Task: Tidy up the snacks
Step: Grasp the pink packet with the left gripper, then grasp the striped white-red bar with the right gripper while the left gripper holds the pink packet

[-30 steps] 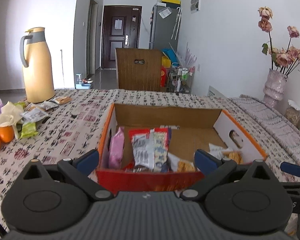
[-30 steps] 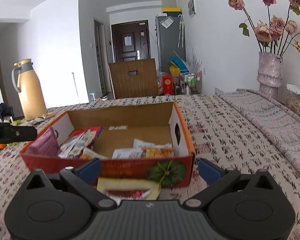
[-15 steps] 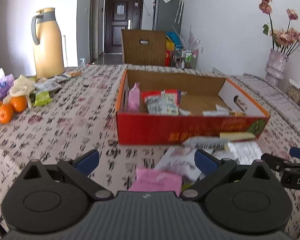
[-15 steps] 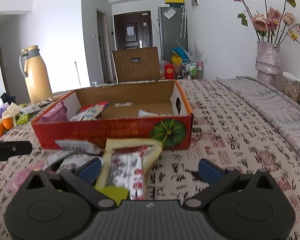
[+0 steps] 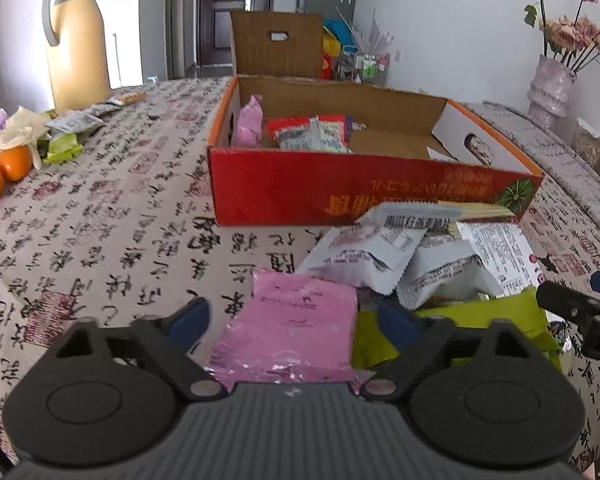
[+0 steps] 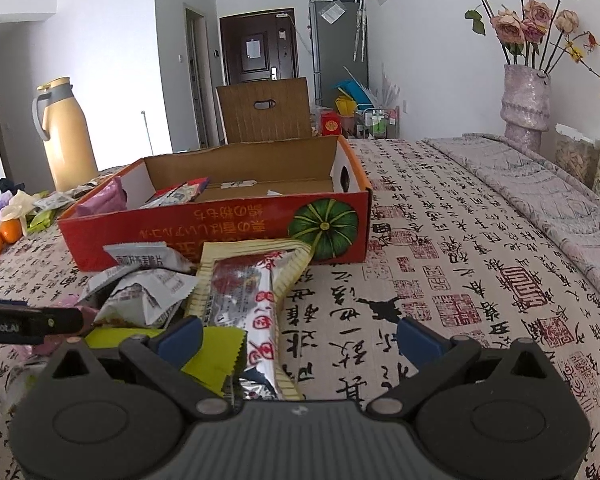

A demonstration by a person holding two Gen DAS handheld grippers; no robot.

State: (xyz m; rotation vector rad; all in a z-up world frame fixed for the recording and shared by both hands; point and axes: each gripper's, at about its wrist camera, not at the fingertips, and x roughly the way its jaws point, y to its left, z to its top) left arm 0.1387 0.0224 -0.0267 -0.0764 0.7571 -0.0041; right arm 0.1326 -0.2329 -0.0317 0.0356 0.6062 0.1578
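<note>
A red cardboard box (image 5: 340, 196) stands on the patterned tablecloth with several snack packets inside. A pile of loose packets lies in front of it: white ones (image 5: 364, 248), a yellow-green one (image 5: 488, 316) and a pink packet (image 5: 296, 336). My left gripper (image 5: 291, 319) is low over the pink packet, which lies between its closing jaws; the pads are still apart from it. My right gripper (image 6: 298, 338) is open over a long red-and-cream packet (image 6: 252, 292) lying by its left finger, beside the yellow-green packet (image 6: 216, 352).
A tan thermos jug (image 5: 74, 36), oranges (image 5: 4, 168) and more packets (image 5: 72, 128) sit at the table's far left. A vase of flowers (image 6: 526, 100) stands at the far right. A brown carton (image 6: 264, 110) rises behind the table.
Both grippers have come back and down from over the box to the pile in front of it. The left jaws have narrowed around the pink packet.
</note>
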